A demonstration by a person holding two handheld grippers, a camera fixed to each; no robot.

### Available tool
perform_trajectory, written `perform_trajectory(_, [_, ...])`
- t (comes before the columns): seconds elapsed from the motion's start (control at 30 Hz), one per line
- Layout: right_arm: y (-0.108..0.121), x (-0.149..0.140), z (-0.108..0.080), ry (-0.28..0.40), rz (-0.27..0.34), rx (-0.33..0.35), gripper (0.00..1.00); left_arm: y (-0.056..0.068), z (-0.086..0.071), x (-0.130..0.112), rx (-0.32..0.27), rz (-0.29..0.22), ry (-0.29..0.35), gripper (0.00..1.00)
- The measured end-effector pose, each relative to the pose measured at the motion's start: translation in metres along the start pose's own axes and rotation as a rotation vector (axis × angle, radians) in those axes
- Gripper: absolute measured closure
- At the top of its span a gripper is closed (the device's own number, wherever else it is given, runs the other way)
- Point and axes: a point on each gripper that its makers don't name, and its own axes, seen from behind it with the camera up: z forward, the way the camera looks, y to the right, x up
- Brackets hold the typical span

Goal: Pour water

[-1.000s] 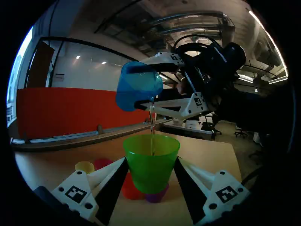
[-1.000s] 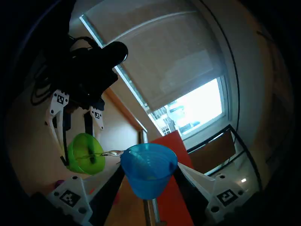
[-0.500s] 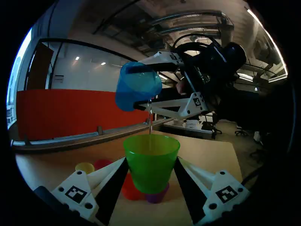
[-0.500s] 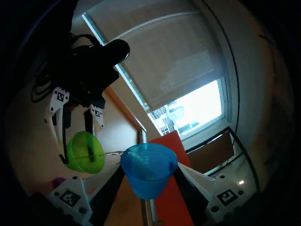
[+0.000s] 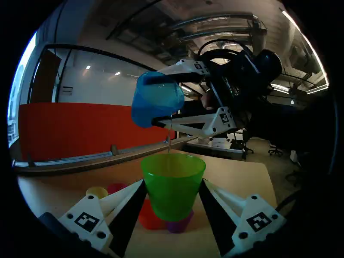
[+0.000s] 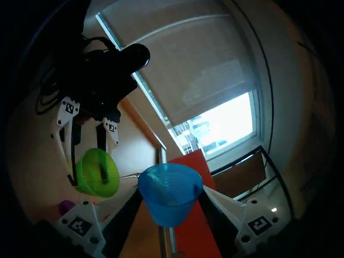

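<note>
- The left gripper (image 5: pixel 172 185) has both fingers clamped on the green cup (image 5: pixel 173 198), which it holds upright.
- Directly above the green cup, the right gripper (image 6: pixel 170 192) pinches the blue cup (image 5: pixel 155 103), tilted lip-down.
- A thin water stream (image 5: pixel 169 139) drops from the blue cup into the green cup, so the pour looks nearly finished.
- The next move calls for a steady green cup and for tipping the blue cup further, or righting it without drips.

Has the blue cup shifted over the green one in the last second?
Yes, slightly. In the left gripper view the blue cup has edged left against the orange wall, and its stream now falls just left of centre in the green cup.
</note>
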Motion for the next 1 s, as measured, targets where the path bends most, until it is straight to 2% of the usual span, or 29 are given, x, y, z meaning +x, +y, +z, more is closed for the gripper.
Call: perform_trajectory(1.0, [-0.0003, 0.0038, 0.0007, -0.003, -0.061, -0.001, 0.1, 0.0002, -0.0011, 0.0011, 0.001, 0.005, 0.006, 0.19])
